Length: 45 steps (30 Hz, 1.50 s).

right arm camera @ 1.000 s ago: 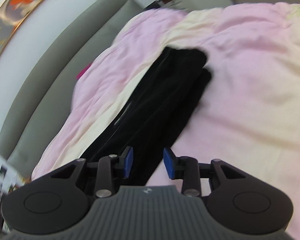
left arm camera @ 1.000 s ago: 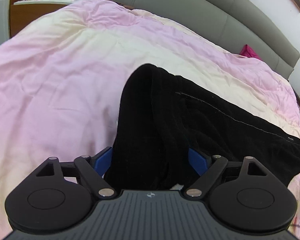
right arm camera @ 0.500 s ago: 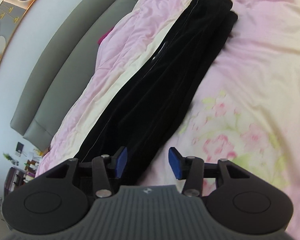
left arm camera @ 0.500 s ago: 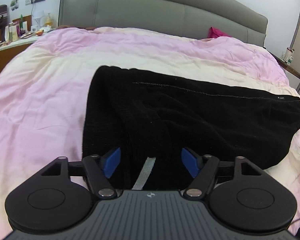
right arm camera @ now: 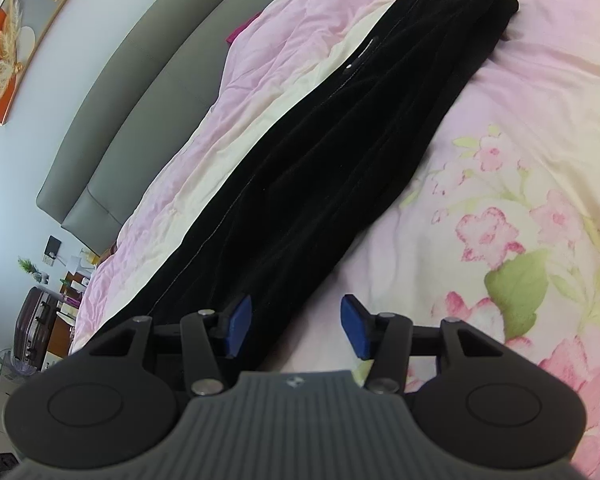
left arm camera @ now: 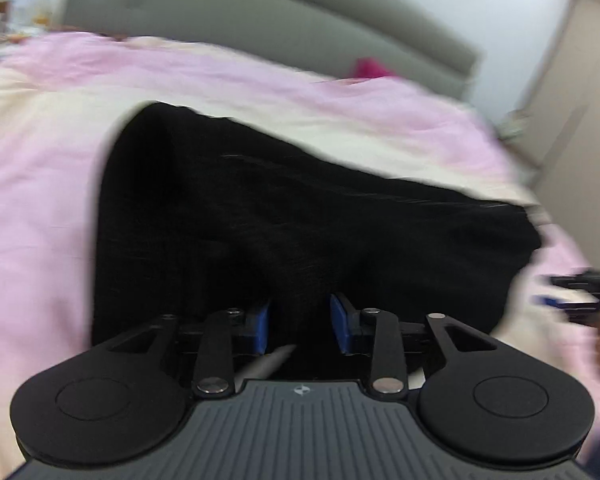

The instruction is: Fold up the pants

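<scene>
a: in the left wrist view, the black pants (left arm camera: 300,216) lie on the pink bed cover (left arm camera: 40,208), one end just under the left claw (left arm camera: 299,326). its jaws have just been closing, and a bunch of black cloth stands between the blue pads (left arm camera: 262,326). the picture is blurred, so i cannot tell if the pads really press it.

b: so what can go wrong there?

a: i think it may catch only the top layer. then, at lifting, the lower layers stay down and the fold becomes uneven. the right claw (left arm camera: 576,296) shows at the far edge, near the other end.

b: and the right wrist view?

a: the pants (right arm camera: 340,160) stretch long across the bed cover (right arm camera: 540,120) toward the headboard (right arm camera: 140,100). the right claw (right arm camera: 296,330) is spread, its jaws have just been opening, holding nothing. only the edge of the cloth lies between its pads; the rest between them is bed cover.

b: the risk?

a: it may pinch the cover together with the pants, or miss the cloth.
</scene>
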Available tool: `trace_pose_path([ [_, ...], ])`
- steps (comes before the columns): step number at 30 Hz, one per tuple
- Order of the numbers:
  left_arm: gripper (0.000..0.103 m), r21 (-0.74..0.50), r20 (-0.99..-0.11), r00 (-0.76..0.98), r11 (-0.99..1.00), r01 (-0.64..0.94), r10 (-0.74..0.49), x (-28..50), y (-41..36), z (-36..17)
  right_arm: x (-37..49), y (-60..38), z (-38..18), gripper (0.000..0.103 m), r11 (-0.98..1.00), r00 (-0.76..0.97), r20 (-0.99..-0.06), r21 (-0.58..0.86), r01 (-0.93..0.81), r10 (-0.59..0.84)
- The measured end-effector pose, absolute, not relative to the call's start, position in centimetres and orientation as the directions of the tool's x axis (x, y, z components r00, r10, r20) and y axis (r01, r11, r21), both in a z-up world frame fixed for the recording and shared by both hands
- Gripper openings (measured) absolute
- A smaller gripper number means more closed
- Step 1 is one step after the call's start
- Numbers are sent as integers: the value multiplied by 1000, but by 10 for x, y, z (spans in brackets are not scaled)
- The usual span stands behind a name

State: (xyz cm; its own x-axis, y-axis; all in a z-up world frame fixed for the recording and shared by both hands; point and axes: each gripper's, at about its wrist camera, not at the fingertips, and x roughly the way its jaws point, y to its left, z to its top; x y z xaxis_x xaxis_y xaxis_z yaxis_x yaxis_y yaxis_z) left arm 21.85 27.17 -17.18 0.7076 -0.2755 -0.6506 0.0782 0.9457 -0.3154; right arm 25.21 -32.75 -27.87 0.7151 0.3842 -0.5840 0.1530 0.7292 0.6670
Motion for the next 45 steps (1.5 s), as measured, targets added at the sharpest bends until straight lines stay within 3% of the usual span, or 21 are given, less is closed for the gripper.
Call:
trace_pose_path([
  [2,43,-409,-622,726,912,18,-293,222,290,-178,252,-325,-278,48,739,711,-586,659,138,389],
  [3,36,-460,-617,710,887,26,-340,226,294,-181,251,-324,-278,48,743,709,-587,656,133,392],
  [5,32,-492,-653,613,864,104,-445,235,285,-185,251,-322,-278,48,744,705,-588,655,128,397],
  [6,20,-458,-674,585,876,149,-451,235,276,-183,251,-322,-279,48,745,702,-589,655,127,399],
  [9,17,-461,-674,555,865,200,-488,227,273,-166,252,-321,-281,48,749,696,-600,649,136,394],
  [13,18,-628,-536,674,774,83,-508,202,325,-134,253,-324,-282,48,743,695,-607,651,156,385],
  [15,18,-652,-514,695,756,65,-502,193,337,-127,251,-327,-282,48,738,700,-605,654,165,380],
  [17,18,-619,-563,681,785,28,-468,191,339,-130,251,-329,-281,48,727,704,-599,665,173,381],
  [20,20,-497,-751,558,859,-123,-354,209,331,-171,251,-332,-282,48,720,704,-599,670,181,381],
  [22,21,-460,-809,494,867,-192,-320,218,323,-200,250,-332,-284,48,721,697,-607,667,186,382],
  [25,31,-465,-796,535,852,-241,-283,221,320,-193,251,-333,-286,48,718,688,-615,668,195,386],
  [27,45,-474,-783,560,842,-258,-269,215,319,-184,252,-337,-285,53,702,696,-606,682,205,385],
  [29,45,-445,-783,578,855,-267,-227,201,315,-177,252,-347,-285,60,675,716,-591,701,229,372],
  [31,47,-396,-790,591,872,-287,-164,189,313,-169,255,-364,-287,60,629,745,-569,731,263,349],
  [33,70,-331,-803,594,863,-381,-45,176,312,-160,259,-384,-292,60,581,775,-546,758,297,317],
  [34,71,-341,-793,608,847,-406,-28,168,310,-157,262,-394,-295,60,562,787,-539,766,311,299],
  [38,72,-530,-736,633,787,-316,-241,150,287,-171,278,-431,-306,60,486,830,-508,799,355,229],
  [40,77,-610,-702,633,736,-295,-327,152,267,-185,288,-446,-308,63,462,855,-484,811,359,184],
  [42,79,-670,-673,646,667,-326,-360,161,252,-203,298,-462,-311,68,441,873,-468,817,370,135],
  [45,85,-698,-664,680,584,-415,-311,180,241,-229,313,-484,-318,72,391,886,-459,829,400,65],
])
